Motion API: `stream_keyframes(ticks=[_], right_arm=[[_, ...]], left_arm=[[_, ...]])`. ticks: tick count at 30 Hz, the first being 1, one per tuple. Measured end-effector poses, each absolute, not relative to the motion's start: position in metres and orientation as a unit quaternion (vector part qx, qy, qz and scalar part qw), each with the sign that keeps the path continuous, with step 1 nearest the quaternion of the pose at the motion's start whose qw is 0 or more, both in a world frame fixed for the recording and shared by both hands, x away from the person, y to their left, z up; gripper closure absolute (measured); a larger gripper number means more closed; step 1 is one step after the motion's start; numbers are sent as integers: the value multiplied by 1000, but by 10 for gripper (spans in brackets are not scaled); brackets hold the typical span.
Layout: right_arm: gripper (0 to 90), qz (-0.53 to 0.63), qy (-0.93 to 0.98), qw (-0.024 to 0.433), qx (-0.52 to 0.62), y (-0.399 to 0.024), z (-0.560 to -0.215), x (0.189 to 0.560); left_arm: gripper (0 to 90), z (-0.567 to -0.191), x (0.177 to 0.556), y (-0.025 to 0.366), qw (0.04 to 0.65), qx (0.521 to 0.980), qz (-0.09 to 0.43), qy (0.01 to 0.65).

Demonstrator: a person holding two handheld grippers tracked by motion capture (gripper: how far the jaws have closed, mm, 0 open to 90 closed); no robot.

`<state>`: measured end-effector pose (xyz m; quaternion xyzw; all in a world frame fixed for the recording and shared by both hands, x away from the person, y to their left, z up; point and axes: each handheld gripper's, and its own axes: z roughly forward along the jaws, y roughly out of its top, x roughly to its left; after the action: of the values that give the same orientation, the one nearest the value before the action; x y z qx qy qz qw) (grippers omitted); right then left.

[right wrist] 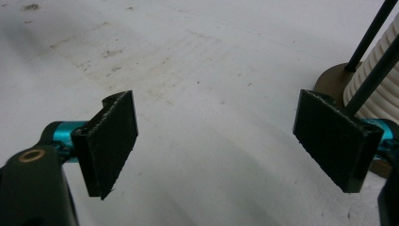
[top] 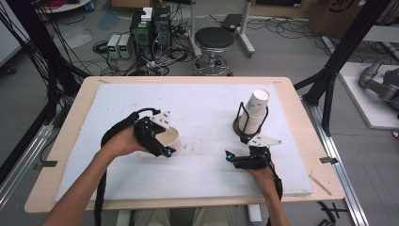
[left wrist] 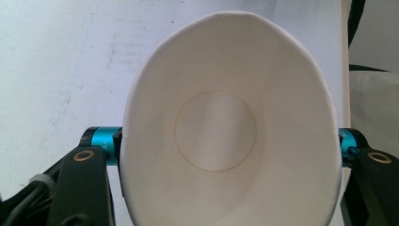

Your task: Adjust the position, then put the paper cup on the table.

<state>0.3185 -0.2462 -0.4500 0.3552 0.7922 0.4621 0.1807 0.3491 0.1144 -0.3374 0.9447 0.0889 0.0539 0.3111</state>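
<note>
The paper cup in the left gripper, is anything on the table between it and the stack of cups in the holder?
Nothing visible: only bare white board lies between the paper cup and the cup stack.

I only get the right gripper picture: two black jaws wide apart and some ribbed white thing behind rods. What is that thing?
Observer: It's a stack of paper cups tilted in a black wire holder on a round brown base.
Operator: Where's the other gripper?
Observer: The left gripper is over the white board's left half, squeezing a single paper cup.
Operator: Is anything in that cup?
Observer: No, the left gripper view looks straight into it, and it is empty; its rim is pressed oval.
</note>
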Motion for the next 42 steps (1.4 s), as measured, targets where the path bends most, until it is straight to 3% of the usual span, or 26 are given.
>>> stream_keyframes(ticks=[42], right_arm=[[150,462,791,188,356,-246,-450,318]], left_arm=[[328,-349,358,114,303,946,52,100]])
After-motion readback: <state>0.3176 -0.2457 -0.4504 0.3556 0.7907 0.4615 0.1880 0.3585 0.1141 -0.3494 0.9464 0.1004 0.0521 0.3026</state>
